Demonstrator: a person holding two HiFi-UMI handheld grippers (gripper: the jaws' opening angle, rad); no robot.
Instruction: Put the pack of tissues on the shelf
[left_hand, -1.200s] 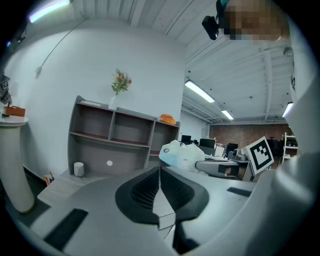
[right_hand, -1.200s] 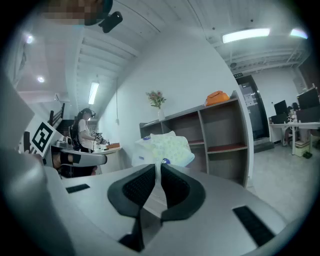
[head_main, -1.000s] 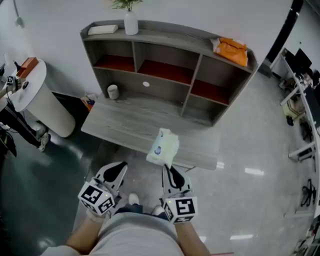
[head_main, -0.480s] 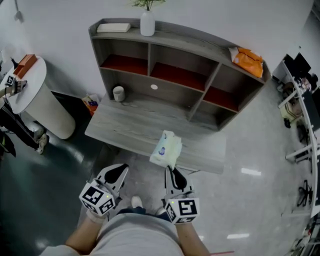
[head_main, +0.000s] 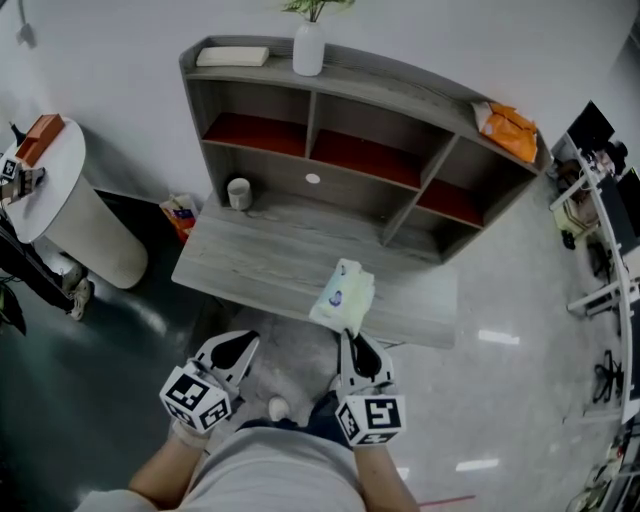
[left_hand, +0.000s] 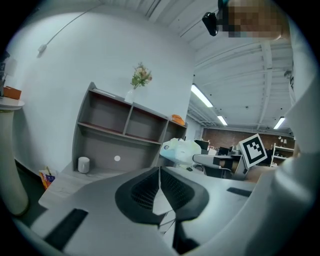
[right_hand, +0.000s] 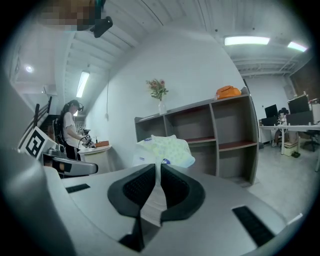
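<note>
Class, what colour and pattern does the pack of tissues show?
White with small greenish dots on the pack of tissues; best in right gripper view.

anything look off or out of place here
Nothing spilled or broken. The only untidy thing is the crumpled orange bag slumped at the right end of the shelf top. The pack of tissues hangs pinched in the right gripper.

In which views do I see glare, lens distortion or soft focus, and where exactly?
Head view: the shelf looks bowed, as a wide lens would do, and the glossy floor carries bright light reflections at the right. Left gripper view: dark rounded corners; the left gripper, close to the lens, is soft. Right gripper view: the ceiling lamp is blown out white; the pack of tissues is fairly sharp.
</note>
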